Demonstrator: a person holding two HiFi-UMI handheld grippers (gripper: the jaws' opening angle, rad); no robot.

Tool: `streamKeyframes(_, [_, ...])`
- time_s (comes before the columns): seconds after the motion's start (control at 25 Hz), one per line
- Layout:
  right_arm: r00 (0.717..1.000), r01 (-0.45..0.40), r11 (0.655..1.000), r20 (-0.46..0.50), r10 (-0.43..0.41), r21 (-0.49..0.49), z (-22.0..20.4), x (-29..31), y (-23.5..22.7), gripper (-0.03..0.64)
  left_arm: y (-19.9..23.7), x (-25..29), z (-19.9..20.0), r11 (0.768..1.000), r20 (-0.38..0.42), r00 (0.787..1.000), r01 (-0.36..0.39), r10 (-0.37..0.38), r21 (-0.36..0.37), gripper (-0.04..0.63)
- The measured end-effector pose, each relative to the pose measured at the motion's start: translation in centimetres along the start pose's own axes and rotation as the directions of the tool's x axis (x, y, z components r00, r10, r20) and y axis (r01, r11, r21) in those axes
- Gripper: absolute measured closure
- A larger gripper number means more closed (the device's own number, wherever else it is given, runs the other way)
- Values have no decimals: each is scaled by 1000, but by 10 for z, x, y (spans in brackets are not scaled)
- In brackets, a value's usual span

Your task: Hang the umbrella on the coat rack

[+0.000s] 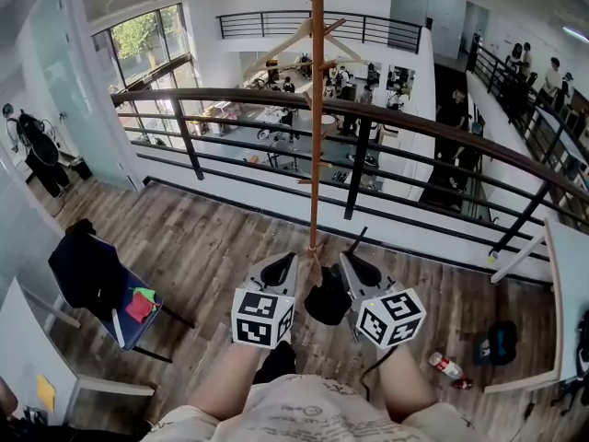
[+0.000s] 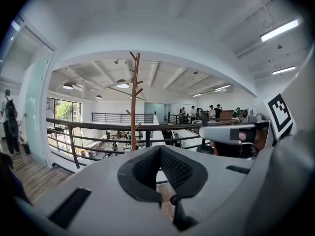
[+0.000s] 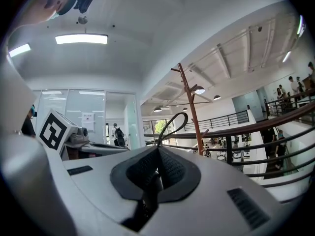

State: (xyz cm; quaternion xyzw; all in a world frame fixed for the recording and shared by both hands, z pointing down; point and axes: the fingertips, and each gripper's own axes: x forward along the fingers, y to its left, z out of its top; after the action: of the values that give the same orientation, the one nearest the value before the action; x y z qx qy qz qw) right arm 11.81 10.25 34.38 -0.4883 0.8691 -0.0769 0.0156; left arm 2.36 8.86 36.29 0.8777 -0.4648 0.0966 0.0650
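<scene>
The wooden coat rack (image 1: 316,109) is a thin brown pole with short pegs near its top, standing just beyond both grippers; it also rises in the left gripper view (image 2: 133,102) and the right gripper view (image 3: 191,107). My right gripper (image 1: 352,267) is shut on the black strap loop (image 3: 172,124) of the umbrella, which arches up out of the jaws. The folded black umbrella (image 1: 327,304) hangs between the two grippers, close to the pole's foot. My left gripper (image 1: 281,270) sits left of the pole, its jaws (image 2: 160,149) pressed together with nothing seen between them.
A dark metal railing (image 1: 368,118) runs across behind the rack, with a lower floor beyond. A chair with a black jacket (image 1: 92,274) stands at left. A red-and-white bottle (image 1: 444,365) and a black bag (image 1: 497,343) lie on the wooden floor at right.
</scene>
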Motion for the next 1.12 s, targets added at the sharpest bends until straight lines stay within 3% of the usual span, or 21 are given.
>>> streamKeyframes(0.48, [997,-50,999,-53,49,-18,-15,74,-30,615,49,64,-4,1000,-5,1000,-7,7,-30,591])
streamKeyframes(1.12, [984,-110,994,-142,107,-10,-44,253,-81,615,191,184,-1,997,-19,1000,-14,12,-71,591])
